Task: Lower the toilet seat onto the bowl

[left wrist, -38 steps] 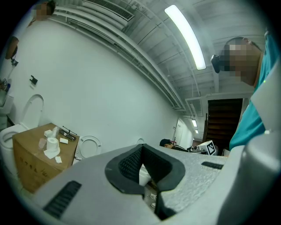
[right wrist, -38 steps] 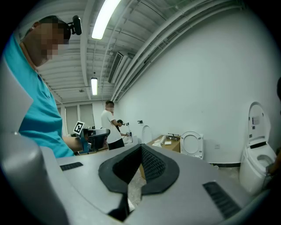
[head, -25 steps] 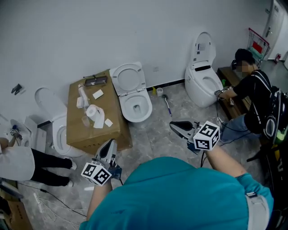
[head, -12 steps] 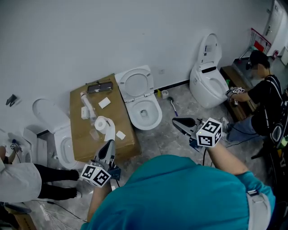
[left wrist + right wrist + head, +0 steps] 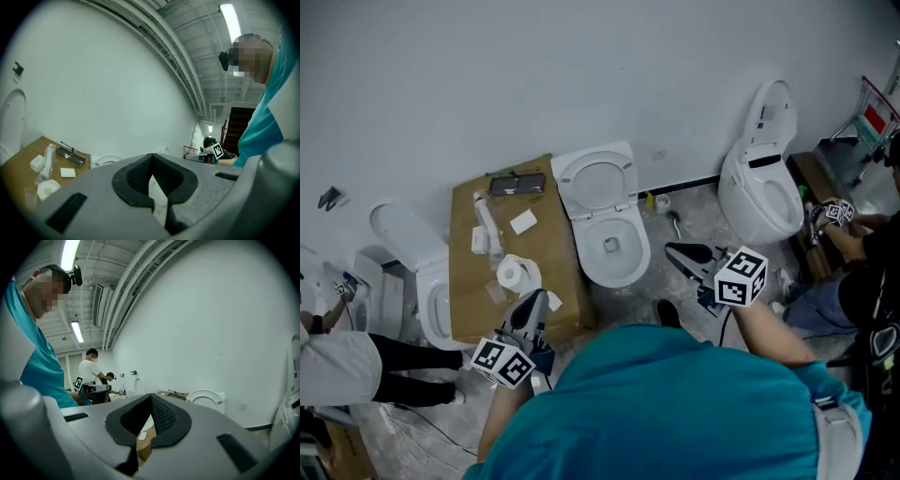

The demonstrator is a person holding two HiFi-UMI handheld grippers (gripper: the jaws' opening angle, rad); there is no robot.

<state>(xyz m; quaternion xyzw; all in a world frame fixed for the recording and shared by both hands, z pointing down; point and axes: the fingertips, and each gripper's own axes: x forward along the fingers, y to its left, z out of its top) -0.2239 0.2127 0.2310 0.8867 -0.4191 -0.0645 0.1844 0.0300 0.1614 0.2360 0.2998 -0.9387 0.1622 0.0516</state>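
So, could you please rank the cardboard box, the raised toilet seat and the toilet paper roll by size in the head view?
Cardboard box, largest.
Raised toilet seat, next.
Toilet paper roll, smallest.
Clear gaps; none look alike.

1. The cardboard box (image 5: 555, 251) stands just beside the open toilet (image 5: 589, 246) and closes off its left flank.
2. Bare floor (image 5: 628, 298) in front of the bowl leaves room to approach.
3. On the toilet's right, a small bottle (image 5: 650, 200) and what seems to be a brush (image 5: 675, 225) lie near the wall.
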